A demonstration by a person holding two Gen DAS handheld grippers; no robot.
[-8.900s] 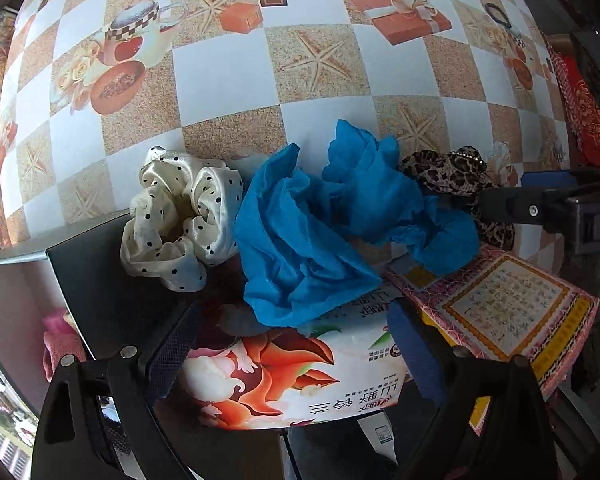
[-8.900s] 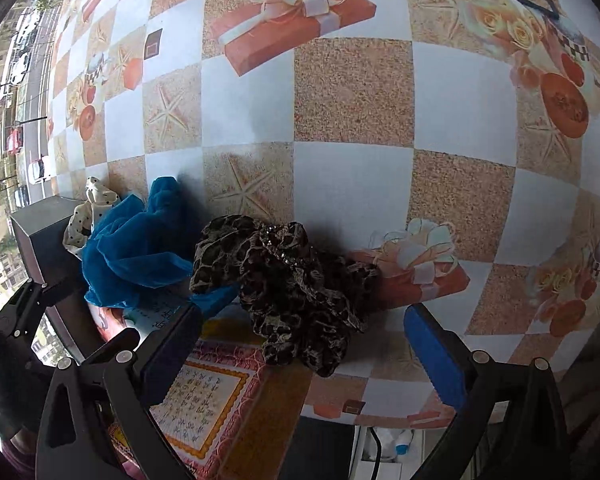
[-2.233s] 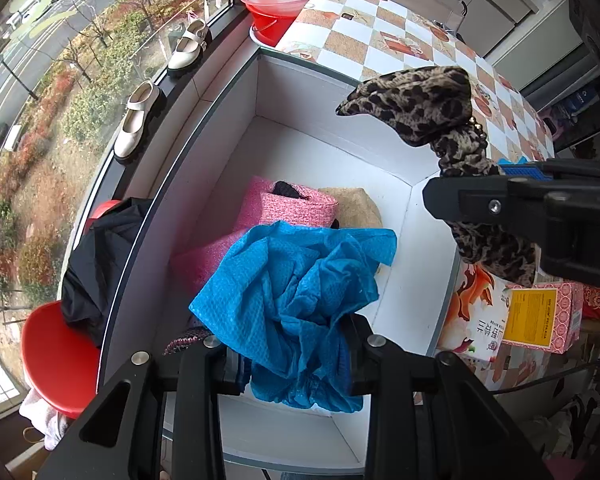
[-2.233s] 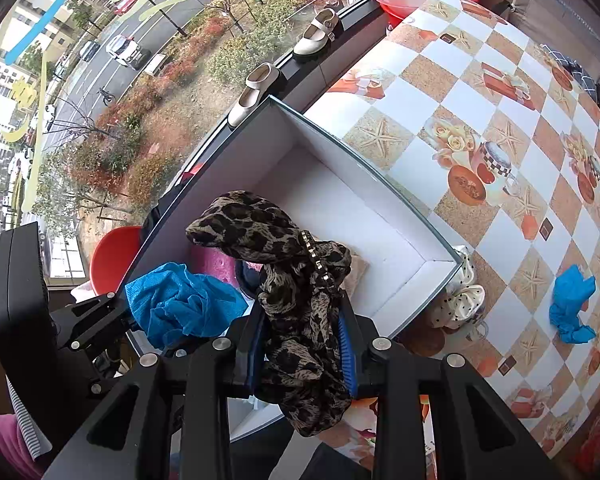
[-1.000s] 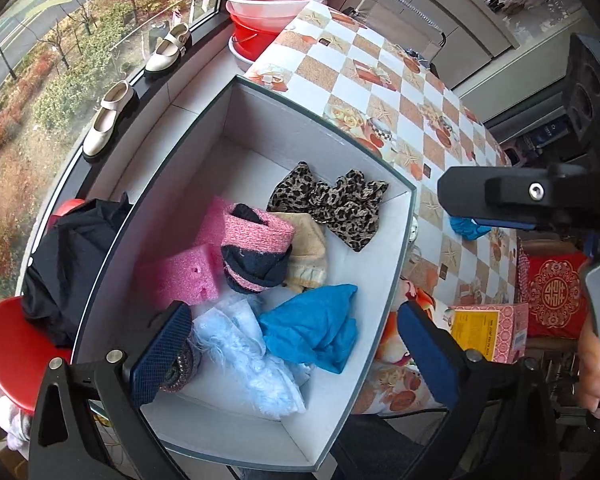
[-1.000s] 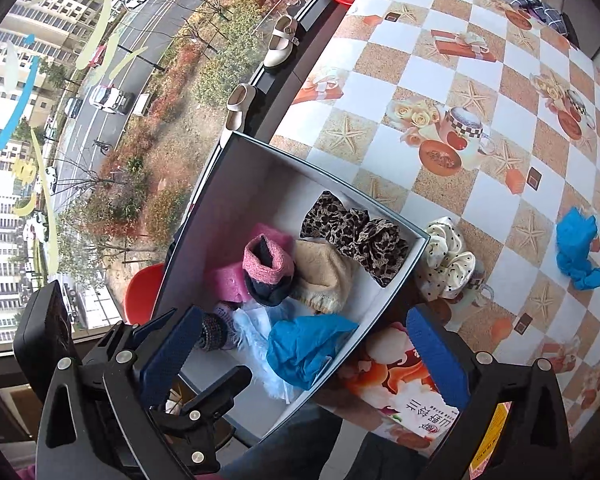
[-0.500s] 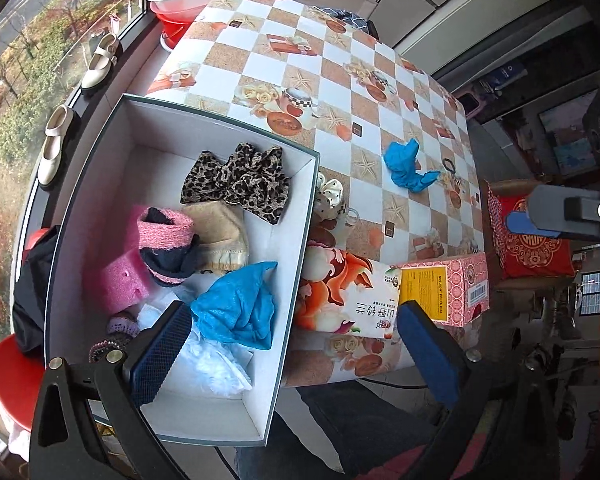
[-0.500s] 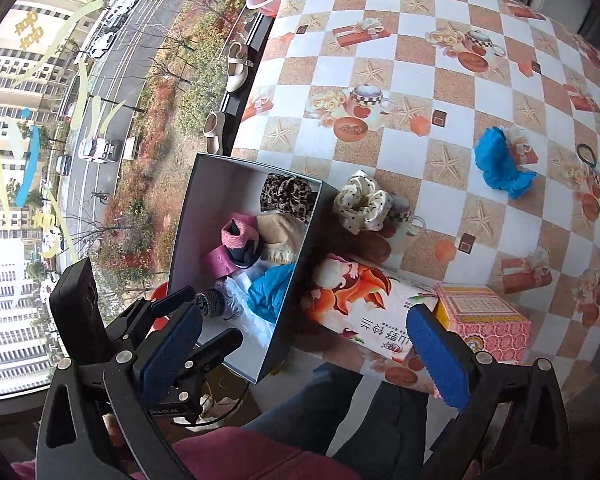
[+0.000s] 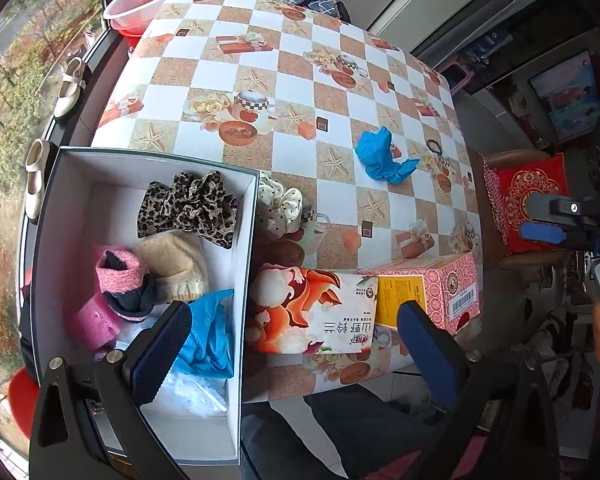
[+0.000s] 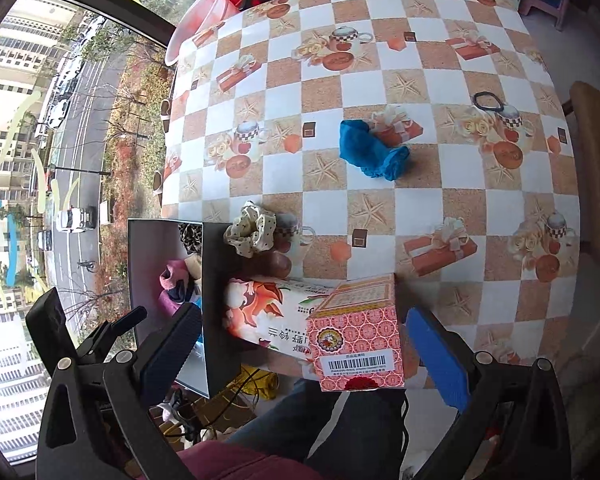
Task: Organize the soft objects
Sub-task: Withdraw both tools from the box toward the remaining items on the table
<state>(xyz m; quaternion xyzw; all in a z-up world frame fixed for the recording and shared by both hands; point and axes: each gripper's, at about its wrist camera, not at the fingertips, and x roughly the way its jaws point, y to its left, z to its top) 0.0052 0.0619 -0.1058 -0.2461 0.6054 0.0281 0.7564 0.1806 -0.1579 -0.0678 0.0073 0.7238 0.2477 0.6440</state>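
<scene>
Two grippers hang high over the scene, both with their fingers spread wide apart and nothing between them. At the far left of the left wrist view, pale shoes sit on the window ledge. Next comes the white box, set against the left edge of the tabletop. Inside it lie a leopard-print scrunchie toward the far end, a beige cloth just beside it, a pink and dark rolled sock, a pink foam piece, a blue cloth and something white and filmy at the near end. The left gripper frames the box's near right corner and a flowered tissue pack, which lies on the tabletop touching the box's outer wall. Just beyond that pack, a cream polka-dot scrunchie rests against the same wall, outside the box. Further right, a second blue cloth lies crumpled on the open checkered surface, well apart from the box. A black hair tie lies beyond it, near the far right edge. A pink patterned carton stands at the near edge, touching the tissue pack; the right gripper hovers above it. The person's trouser legs show below the tabletop.
</scene>
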